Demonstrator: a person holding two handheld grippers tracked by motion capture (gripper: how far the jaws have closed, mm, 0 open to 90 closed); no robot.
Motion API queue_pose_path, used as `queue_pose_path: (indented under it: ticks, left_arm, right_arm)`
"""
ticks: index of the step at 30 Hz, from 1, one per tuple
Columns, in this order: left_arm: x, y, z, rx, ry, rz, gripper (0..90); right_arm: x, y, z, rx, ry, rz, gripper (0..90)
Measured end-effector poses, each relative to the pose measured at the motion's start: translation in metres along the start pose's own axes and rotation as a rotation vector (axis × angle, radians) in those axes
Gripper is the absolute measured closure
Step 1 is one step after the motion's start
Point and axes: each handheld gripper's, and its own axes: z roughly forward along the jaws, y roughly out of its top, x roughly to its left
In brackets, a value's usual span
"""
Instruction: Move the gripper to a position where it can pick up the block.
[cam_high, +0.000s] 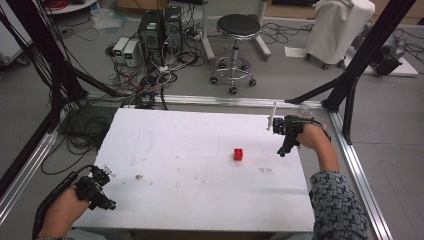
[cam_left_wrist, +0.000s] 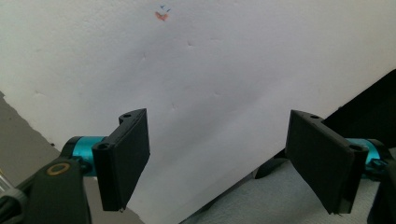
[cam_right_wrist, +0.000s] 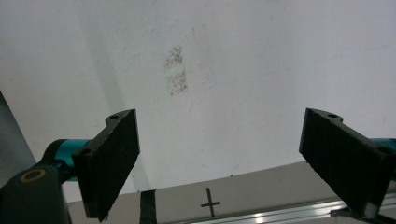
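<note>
Grippers idle at opposite edges: your left gripper (cam_high: 102, 192) and right gripper (cam_high: 289, 135) both gape empty while the small red plastic block (cam_high: 238, 154) sits mid-right on the white foam tabletop (cam_high: 190, 150), where a hasty reach could likely knock it away.

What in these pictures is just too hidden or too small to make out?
- Red block, high view: too small to tell its shape details.
- Grey smudges, right gripper view: blurred, unreadable.
- Small orange and blue mark, left gripper view: too small.
- Left gripper, high view: the jaw gap is too small to judge.
</note>
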Motion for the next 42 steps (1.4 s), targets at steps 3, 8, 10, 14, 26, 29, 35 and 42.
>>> queue_pose_path:
  ticks: [3,8,10,14,26,29,35,42]
  left_arm:
    - [0.001,-0.001,-0.001,-0.003,0.001,-0.005,22.2]
    - [0.004,-0.005,-0.003,-0.01,0.002,-0.019,22.2]
    - [0.005,-0.006,-0.003,-0.01,0.006,-0.024,22.2]
    - [0.007,-0.006,-0.003,-0.008,0.011,-0.026,22.2]
    - [0.008,-0.008,-0.006,-0.028,0.015,-0.032,22.2]
    - [0.008,-0.007,-0.006,-0.025,0.015,-0.028,22.2]
    - [0.008,-0.008,-0.007,-0.03,0.013,-0.037,22.2]
    - [0.01,-0.009,-0.008,-0.028,0.017,-0.033,22.2]
  right_arm:
    - [-0.004,0.011,0.0,-0.013,-0.001,-0.048,11.6]
    - [-0.007,0.023,0.005,0.006,0.008,-0.084,11.6]
    - [-0.009,0.03,0.009,0.007,0.005,-0.102,11.6]
    - [-0.012,0.037,0.012,-0.001,0.002,-0.114,11.6]
    - [-0.016,0.07,0.034,-0.021,0.011,-0.178,11.6]
    - [-0.016,0.076,0.04,-0.027,0.013,-0.18,11.6]
    - [-0.016,0.089,0.052,-0.031,0.017,-0.199,11.6]
    - [-0.013,0.101,0.061,-0.031,0.025,-0.216,11.6]
